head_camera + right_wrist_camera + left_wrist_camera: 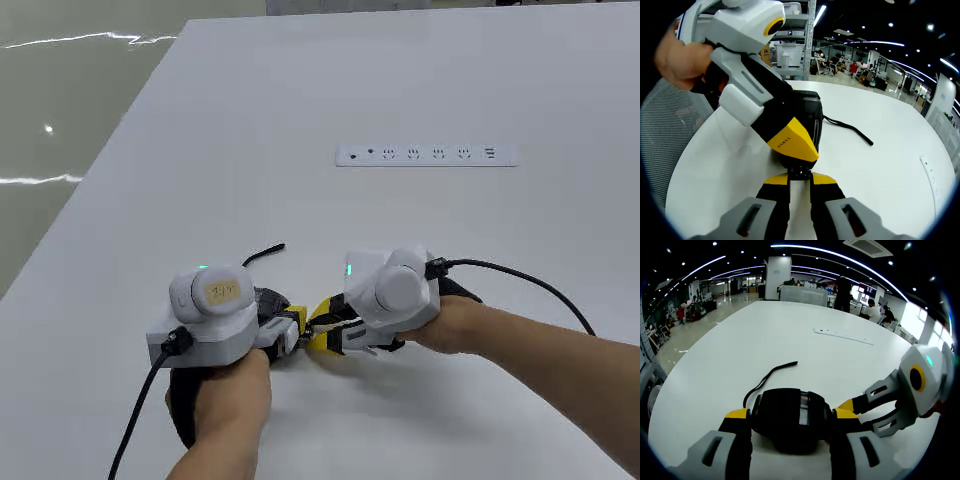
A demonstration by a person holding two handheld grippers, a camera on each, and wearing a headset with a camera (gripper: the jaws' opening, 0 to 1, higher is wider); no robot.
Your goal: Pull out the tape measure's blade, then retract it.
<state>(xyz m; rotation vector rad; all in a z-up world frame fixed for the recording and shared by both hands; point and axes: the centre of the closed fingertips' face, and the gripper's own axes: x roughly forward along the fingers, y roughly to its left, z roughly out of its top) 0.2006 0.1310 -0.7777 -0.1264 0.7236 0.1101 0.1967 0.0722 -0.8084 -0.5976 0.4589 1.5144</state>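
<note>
The tape measure (790,415) is a black case on the white table, gripped on both sides by the yellow-tipped jaws of my left gripper (792,416). Its black wrist strap (771,375) trails away over the table. In the right gripper view, my right gripper (800,176) is shut on the small dark hook at the blade's end, right against the case (807,117), with almost no blade out. In the head view the two grippers meet tip to tip, the left gripper (286,332) beside the right gripper (322,330), with the case (272,301) partly hidden between them.
A white power strip (427,155) lies flat further back on the table (300,120). The table's left edge drops to a glossy floor. A mesh chair back (670,150) stands near the table in the right gripper view. People sit far off in the room.
</note>
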